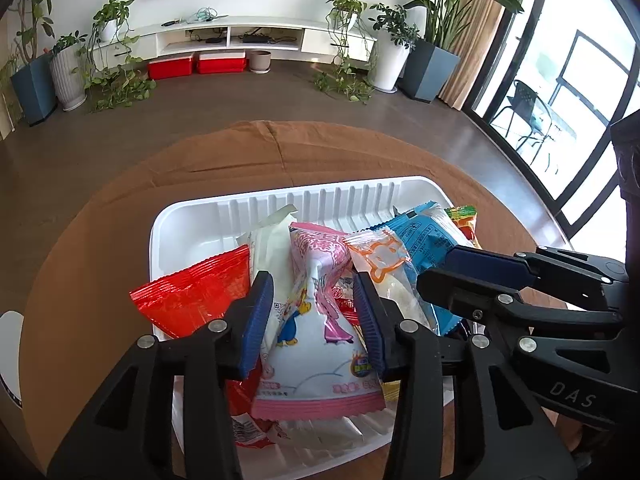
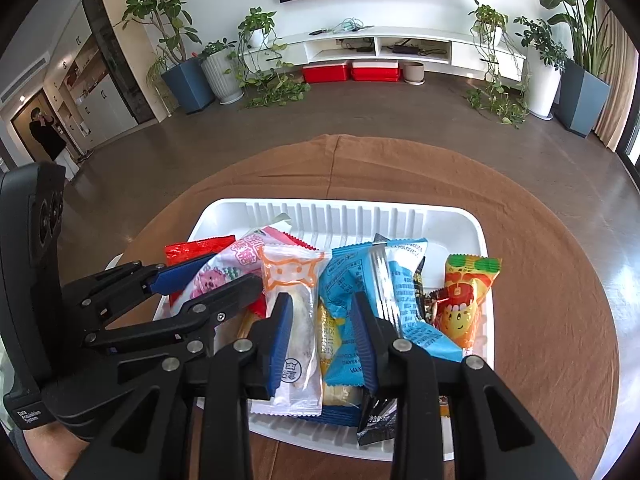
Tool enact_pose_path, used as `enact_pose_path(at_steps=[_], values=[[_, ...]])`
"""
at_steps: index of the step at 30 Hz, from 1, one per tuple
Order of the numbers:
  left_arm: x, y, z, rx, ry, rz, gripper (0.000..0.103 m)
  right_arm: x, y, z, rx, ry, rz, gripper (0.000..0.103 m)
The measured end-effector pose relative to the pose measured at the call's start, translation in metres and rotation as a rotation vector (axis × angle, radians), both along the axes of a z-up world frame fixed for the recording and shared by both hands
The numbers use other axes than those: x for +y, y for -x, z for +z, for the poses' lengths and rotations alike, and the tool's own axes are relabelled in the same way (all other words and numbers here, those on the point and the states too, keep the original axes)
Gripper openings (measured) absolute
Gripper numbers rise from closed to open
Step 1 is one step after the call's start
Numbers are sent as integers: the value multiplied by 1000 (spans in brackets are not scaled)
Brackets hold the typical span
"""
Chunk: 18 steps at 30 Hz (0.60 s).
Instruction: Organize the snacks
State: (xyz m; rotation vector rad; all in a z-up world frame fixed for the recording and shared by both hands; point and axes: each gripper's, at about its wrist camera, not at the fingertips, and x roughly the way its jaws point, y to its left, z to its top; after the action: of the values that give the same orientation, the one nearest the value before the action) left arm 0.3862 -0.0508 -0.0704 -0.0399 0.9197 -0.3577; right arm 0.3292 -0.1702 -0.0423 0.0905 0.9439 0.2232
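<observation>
A white ribbed tray (image 1: 192, 208) (image 2: 460, 216) on the brown-clothed table holds several snack packets. My left gripper (image 1: 312, 320) is open over the tray's left half, and a pink and white cartoon packet (image 1: 320, 344) lies between its blue pads. A red packet (image 1: 192, 300) lies just left of it. My right gripper (image 2: 320, 336) is open over the middle, straddling a clear packet with orange print (image 2: 296, 280) and the lower end of a blue packet (image 2: 352, 272). An orange-yellow packet (image 2: 464, 300) rests by the tray's right wall. A black packet (image 2: 378, 420) sits at the near rim.
The round table's brown cloth (image 2: 540, 280) surrounds the tray. A white object (image 1: 10, 360) shows at the table's left edge. Far off are potted plants, a white TV cabinet (image 2: 380, 46) with red boxes, and a person (image 2: 44, 132) in a doorway.
</observation>
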Motion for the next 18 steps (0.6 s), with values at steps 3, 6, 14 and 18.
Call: enact_pose_path(at_steps=[3,6,14,18], values=[[3,1,1,-4,-9,28,60,-3,3,2,-5,-4,-4,33],[5,4,3,-13,-8,31,67,-2,8,7,-22,-3,-6,36],[19,31,24,-93,-12,86,98,-11,34,26,-105,-3,-47,75],[22,63,42,-181,-23,97,103,-16,59,41,-179,-5,-74,88]])
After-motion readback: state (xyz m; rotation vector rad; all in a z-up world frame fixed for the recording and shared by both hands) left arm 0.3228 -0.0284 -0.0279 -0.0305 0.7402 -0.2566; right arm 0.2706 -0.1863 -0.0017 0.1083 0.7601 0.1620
